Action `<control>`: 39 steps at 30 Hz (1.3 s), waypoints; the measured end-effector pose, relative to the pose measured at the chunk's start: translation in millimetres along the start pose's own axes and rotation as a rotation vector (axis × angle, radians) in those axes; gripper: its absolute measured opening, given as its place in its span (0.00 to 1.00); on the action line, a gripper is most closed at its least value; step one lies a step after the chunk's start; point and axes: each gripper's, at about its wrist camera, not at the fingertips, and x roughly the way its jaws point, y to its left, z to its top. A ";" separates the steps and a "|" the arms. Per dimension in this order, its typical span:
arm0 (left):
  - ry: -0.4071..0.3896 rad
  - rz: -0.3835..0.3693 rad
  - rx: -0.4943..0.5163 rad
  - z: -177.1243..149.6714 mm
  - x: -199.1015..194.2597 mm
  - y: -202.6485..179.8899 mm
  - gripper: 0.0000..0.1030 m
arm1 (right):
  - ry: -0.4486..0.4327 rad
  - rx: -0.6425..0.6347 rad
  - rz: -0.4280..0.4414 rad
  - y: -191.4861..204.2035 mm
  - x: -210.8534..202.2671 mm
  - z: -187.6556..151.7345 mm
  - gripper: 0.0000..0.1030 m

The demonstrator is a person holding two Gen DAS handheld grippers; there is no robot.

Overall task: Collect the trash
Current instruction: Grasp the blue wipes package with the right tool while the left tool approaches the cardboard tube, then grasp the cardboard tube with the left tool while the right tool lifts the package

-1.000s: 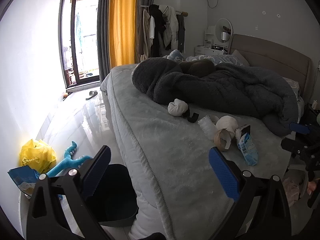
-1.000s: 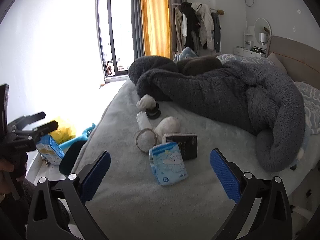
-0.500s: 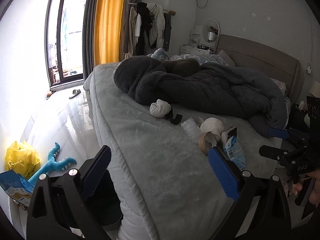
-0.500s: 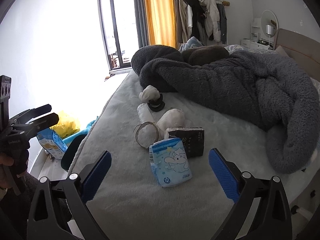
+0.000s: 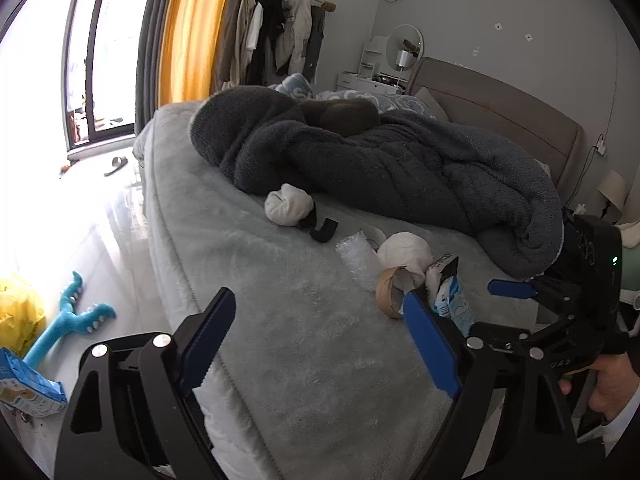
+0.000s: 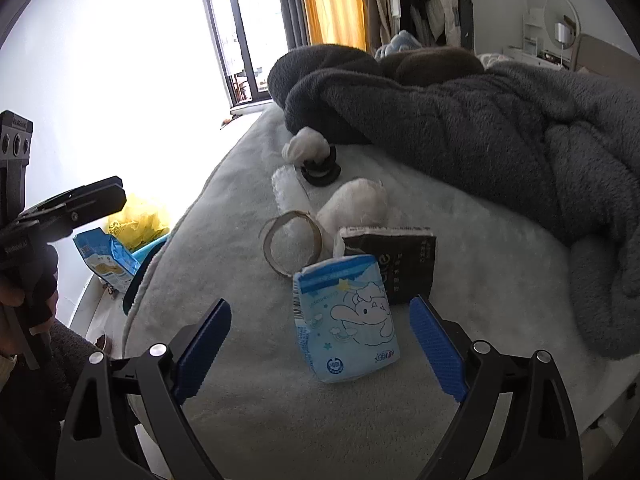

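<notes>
Room: bedroom, with a grey bed (image 6: 460, 240) filling both of our views and a dark fleece blanket (image 6: 480, 120) heaped along its far side.
Left of our left fingers: floor beside the bed, where we see a yellow bag (image 5: 18, 316), a teal toy (image 5: 68, 320) and a blue-and-white packet (image 5: 28, 388).
Left gripper (image 5: 318, 340): fingers wide apart, nothing between them, hanging over the bed's edge.
Beyond its right finger: the trash in a loose cluster, namely a cardboard tape ring (image 5: 390, 290), a white wad (image 5: 406, 254) and a clear plastic wrapper (image 5: 354, 250); farther off, a second white wad (image 5: 288, 208) touching a black piece (image 5: 322, 230).
Right gripper (image 6: 320, 340): fingers wide apart, empty, low over the bed.
Between its fingers: a light blue cartoon packet (image 6: 346, 320) lying flat.
Just past the right finger: a black packet (image 6: 394, 260), partly under the blue one.
Ahead, slightly left: the tape ring, standing tilted against the white wad.
</notes>
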 end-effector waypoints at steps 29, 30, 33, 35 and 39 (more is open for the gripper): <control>0.235 -0.200 -0.063 -4.2 104.9 -27.8 0.65 | 0.118 0.001 0.067 -23.0 34.1 -10.8 0.69; 0.242 -0.207 -0.068 -5.0 107.0 -28.9 0.64 | 0.121 0.000 0.069 -23.0 34.5 -11.7 0.66; 0.254 -0.230 -0.085 -6.3 110.9 -31.0 0.63 | 0.127 -0.002 0.072 -21.7 35.5 -15.4 0.64; 0.260 -0.238 -0.100 -7.1 113.3 -31.4 0.61 | 0.130 -0.004 0.069 -20.7 36.9 -17.1 0.62; 0.272 -0.237 -0.129 -9.5 120.6 -30.0 0.58 | 0.124 -0.001 0.064 -20.5 37.2 -19.7 0.57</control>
